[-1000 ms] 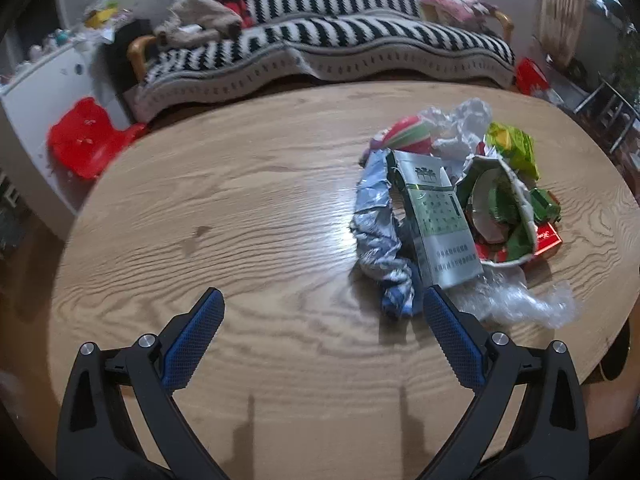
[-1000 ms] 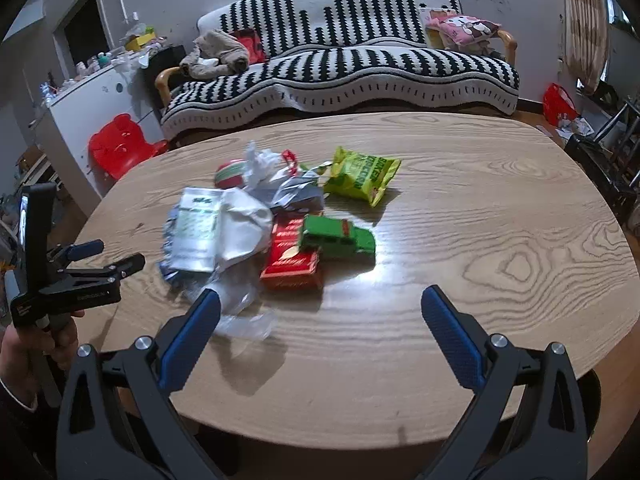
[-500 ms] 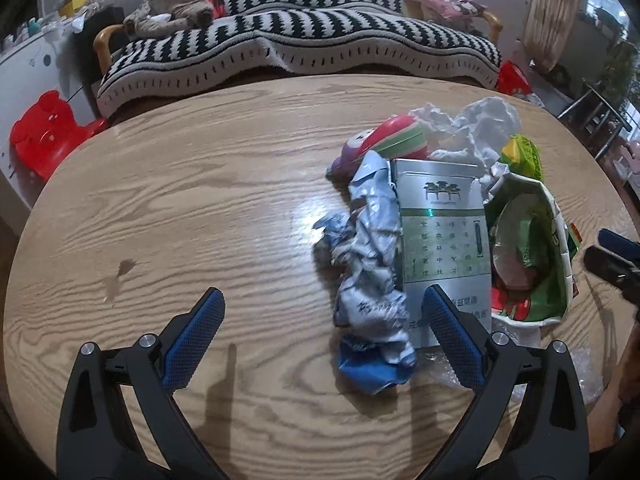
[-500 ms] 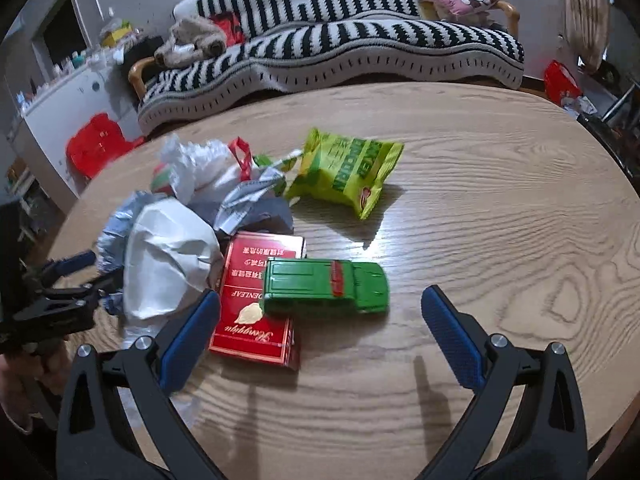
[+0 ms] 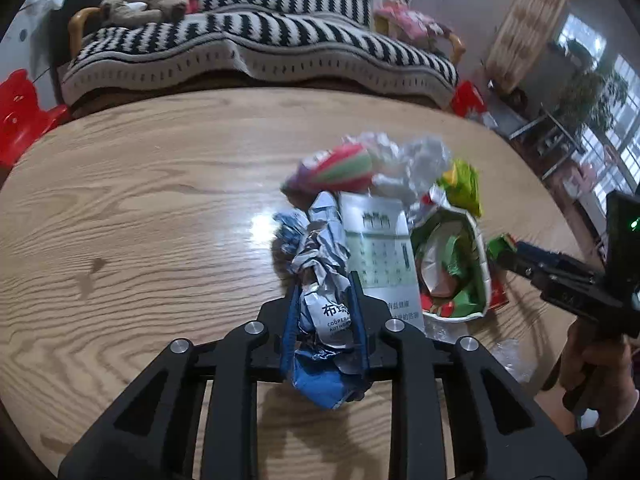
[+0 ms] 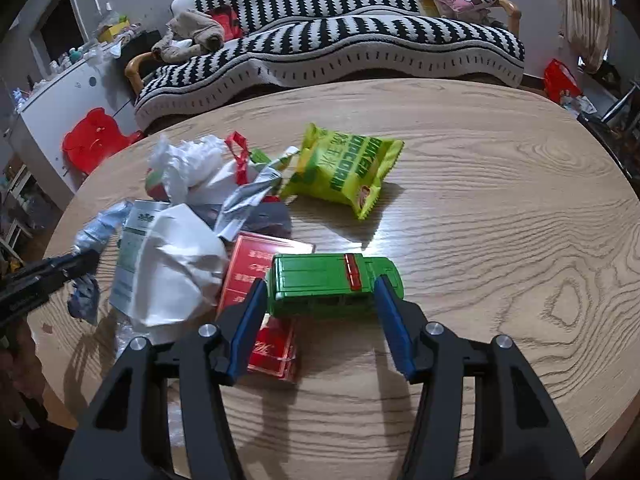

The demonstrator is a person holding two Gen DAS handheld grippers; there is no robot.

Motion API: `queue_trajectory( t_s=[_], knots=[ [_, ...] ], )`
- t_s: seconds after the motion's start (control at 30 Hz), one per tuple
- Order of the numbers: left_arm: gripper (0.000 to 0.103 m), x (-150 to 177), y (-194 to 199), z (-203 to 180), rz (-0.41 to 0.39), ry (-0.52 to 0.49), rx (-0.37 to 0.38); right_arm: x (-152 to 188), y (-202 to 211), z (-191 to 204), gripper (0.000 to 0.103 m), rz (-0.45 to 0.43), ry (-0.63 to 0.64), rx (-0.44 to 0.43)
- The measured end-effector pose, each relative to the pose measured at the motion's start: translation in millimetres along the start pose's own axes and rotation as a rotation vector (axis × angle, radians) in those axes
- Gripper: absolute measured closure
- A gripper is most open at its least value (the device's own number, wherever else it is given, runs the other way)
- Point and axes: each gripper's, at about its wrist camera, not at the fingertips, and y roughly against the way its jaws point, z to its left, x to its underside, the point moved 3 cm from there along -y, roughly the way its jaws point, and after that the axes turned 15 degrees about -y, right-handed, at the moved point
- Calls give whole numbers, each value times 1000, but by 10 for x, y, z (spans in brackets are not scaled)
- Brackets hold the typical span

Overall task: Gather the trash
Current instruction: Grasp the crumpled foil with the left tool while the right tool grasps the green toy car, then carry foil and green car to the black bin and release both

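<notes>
A round wooden table (image 6: 480,208) holds a heap of trash toward its left edge in the right wrist view; behind the far edge stands a black-and-white striped sofa (image 6: 360,40). The left gripper (image 5: 324,308) has its jaws narrow and closing, the blue pads pressing on both sides of a crumpled silver-and-blue wrapper (image 5: 320,280) that lies near the table's near edge; just beside the wrapper lies a pale green printed box (image 5: 380,252), and beyond it a white bag (image 5: 452,264) gapes with green and red packaging inside. The right gripper (image 6: 320,296) has its jaws about half wide and closing around a green toy car (image 6: 332,280); the pads stand at the car's two ends, seemingly touching it. The car rests partly on a red box (image 6: 256,264); left of that is crumpled white paper (image 6: 176,260). A yellow-green snack bag (image 6: 344,168) lies apart from the heap, toward the middle of the table. A person's hand (image 5: 588,364) grips the right tool's handle off the table's right edge in the left wrist view.
</notes>
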Motion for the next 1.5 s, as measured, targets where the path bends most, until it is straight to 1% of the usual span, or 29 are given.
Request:
queue_trajectory(
  t_s=[0.27,0.37,0.47,0.53,0.63,0.77,0.87,0.9,0.93,0.97,1.03,1.07,1.13,1.17,1.27,1.33,1.4,1.5],
  knots=[
    [82,40,339,21,-50,22,-41,-58,326,41,48,-88,5,-15],
    [82,35,405,9,-55,18,-68,-42,401,18,48,-94,6,-17],
    [82,9,421,-25,-52,16,-74,-19,503,-58,48,-107,11,-3],
    [82,-43,422,-135,-59,-2,-72,-22,588,-115,48,-118,8,4],
    [82,-129,419,-368,-77,-54,-74,-4,795,-318,48,-145,-8,17],
    [82,-265,368,-830,-98,-108,-7,50,1157,-722,48,-195,-50,48],
    [82,-369,303,-1337,-114,-167,66,139,1480,-1193,48,-233,-114,91],
    [82,-404,261,-1599,-117,-190,121,167,1551,-1326,48,-242,-134,109],
    [82,-412,232,-1757,-117,-206,148,203,1645,-1507,48,-255,-161,134],
    [82,-433,195,-2031,-120,-237,186,247,1745,-1710,48,-268,-192,158],
    [82,-436,146,-2436,-127,-289,239,335,1909,-2035,48,-286,-248,197],
    [82,-426,114,-2748,-133,-331,279,404,2025,-2276,48,-298,-292,225],
    [82,-381,57,-3221,-142,-386,348,520,2174,-2606,48,-314,-352,266],
    [82,-338,3,-3451,-136,-409,384,608,2271,-2836,48,-320,-395,297],
    [82,-191,-169,-4096,-100,-465,488,833,2413,-3360,48,-306,-497,362],
    [82,-89,-268,-4441,-72,-495,549,987,2453,-3672,48,-281,-565,388],
    [82,26,-428,-4802,-30,-518,615,1146,2450,-3992,48,-241,-649,391],
    [82,243,-686,-5151,33,-529,669,1334,2413,-4322,48,-183,-745,392]
  ],
)
